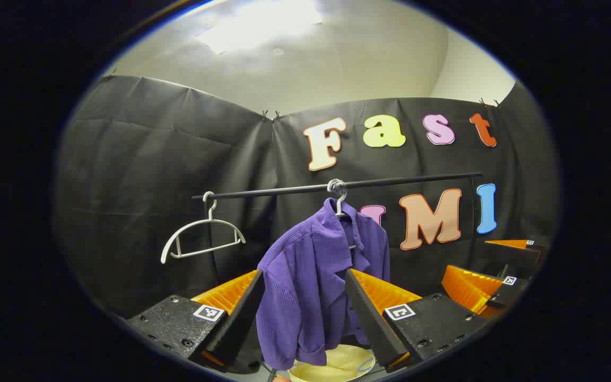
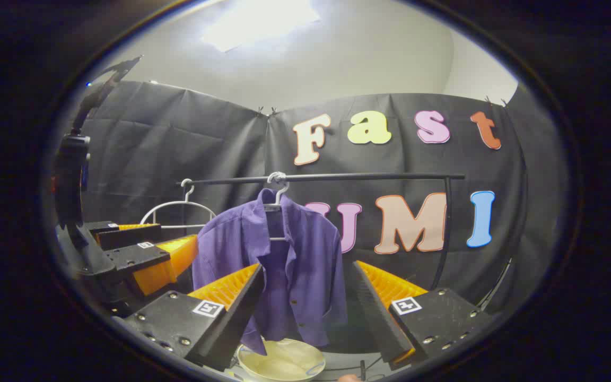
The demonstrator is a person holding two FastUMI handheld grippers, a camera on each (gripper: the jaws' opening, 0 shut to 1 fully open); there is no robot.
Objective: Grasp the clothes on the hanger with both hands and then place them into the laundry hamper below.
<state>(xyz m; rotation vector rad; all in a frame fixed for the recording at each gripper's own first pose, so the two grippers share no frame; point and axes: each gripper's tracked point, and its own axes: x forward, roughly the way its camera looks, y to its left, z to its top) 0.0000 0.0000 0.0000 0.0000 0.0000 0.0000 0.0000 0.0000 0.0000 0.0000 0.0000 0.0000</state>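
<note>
Nothing is done yet: the shirt [image 1: 311,276] hangs on its hanger [image 1: 340,199] ahead of both spread, empty grippers [image 1: 303,313] [image 2: 305,313], above the hamper [image 2: 281,361], ungrasped.

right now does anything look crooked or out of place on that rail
Nothing looks damaged or spilled. The purple shirt hangs on its hanger from the rail, open at the front and a bit uneven. A second white hanger hangs bare and tilted near the rail's end. The hamper sits below the shirt. Both tongs are open, short of the shirt.
</note>
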